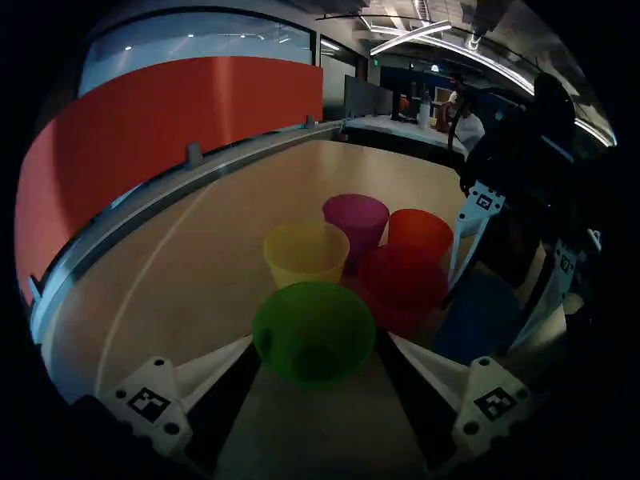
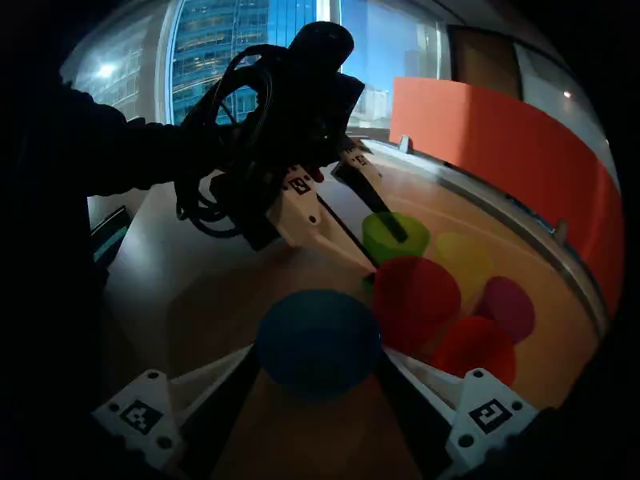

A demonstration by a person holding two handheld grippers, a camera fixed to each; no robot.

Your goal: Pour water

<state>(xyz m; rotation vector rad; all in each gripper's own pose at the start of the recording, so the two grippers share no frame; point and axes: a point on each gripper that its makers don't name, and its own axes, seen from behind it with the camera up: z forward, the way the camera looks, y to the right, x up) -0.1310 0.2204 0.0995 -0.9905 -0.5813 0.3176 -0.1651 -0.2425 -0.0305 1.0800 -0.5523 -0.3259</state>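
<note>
While I watch through the left gripper view, an orange wall panel (image 1: 160,128) runs along the far left edge of the wooden worktop (image 1: 184,272). Nearer the middle, my left claw (image 1: 316,346) is clamped on the green cup (image 1: 314,316), one finger against each side of its wall, the cup's mouth facing up toward the camera. Just behind it stands the yellow cup (image 1: 306,252), and the magenta cup (image 1: 356,218) is behind that, a little to the right. The red cup (image 1: 402,284) sits just beside the green one on its right, with the orange cup (image 1: 420,232) behind the red. Farthest right, the right claw (image 1: 486,310) grips the blue cup (image 1: 476,324), a white finger on either side. Through the right gripper view, a dark sleeve (image 2: 104,152) reaches in from the left, in front of a bright window (image 2: 240,32), carrying the left claw. The blue cup fills the near middle between my two fingers, both of them touching its wall. The green, red, yellow, magenta and orange cups cluster to the right of it. I cannot tell whether either held cup is lifted off the worktop, nor whether any cup holds water.
</note>
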